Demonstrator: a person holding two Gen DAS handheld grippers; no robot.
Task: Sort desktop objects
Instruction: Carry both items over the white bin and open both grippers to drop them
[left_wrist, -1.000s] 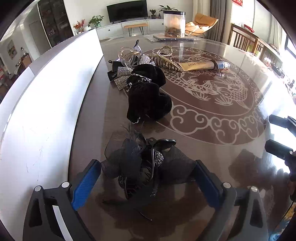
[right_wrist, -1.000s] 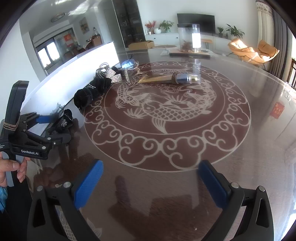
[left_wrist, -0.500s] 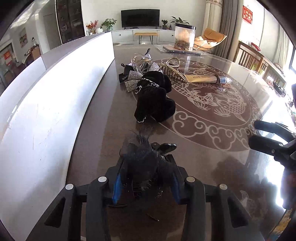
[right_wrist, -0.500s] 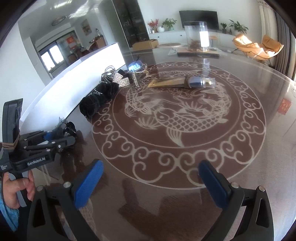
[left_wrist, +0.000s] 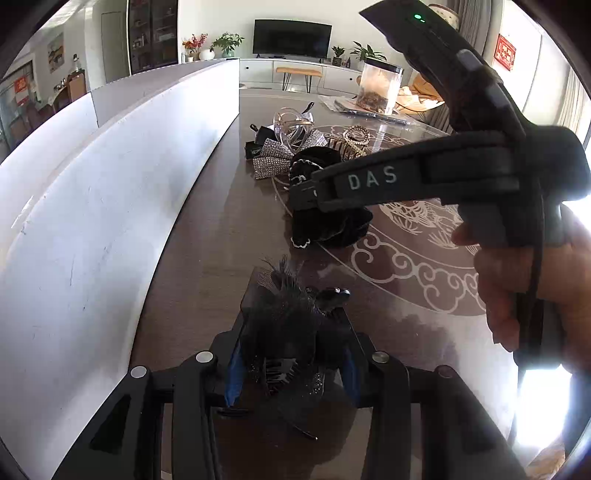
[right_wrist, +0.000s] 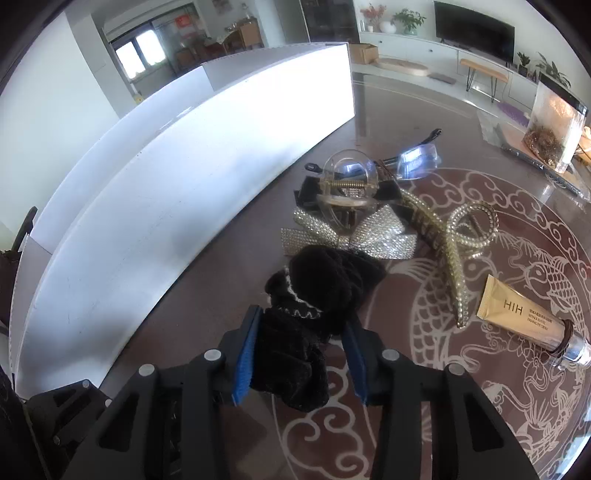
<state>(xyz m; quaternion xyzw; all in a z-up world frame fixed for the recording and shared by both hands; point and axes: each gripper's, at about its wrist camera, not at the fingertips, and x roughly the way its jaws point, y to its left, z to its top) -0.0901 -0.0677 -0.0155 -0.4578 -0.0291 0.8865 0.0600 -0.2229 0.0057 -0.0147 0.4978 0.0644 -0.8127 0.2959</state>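
Left gripper (left_wrist: 291, 373) jaws clenched on black feathered mesh hair clip (left_wrist: 291, 328); right gripper (right_wrist: 301, 360) jaws closing on black velvet scrunchie (right_wrist: 310, 310) — remaining pile by bench edge unsorted.

On the table (right_wrist: 424, 424) lie four hair clips (right_wrist: 349, 188), one rhinestone bow (right_wrist: 373, 236), one black velvet scrunchie (right_wrist: 325, 291), one gold tube (right_wrist: 517, 314), one pair of glasses (right_wrist: 417, 158) and one clear jar (right_wrist: 554, 125).

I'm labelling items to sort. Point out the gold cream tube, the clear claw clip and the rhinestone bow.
gold cream tube (right_wrist: 517, 312), right wrist view, printed body
clear claw clip (right_wrist: 347, 184), right wrist view, spring hinge
rhinestone bow (right_wrist: 384, 238), right wrist view, right loop
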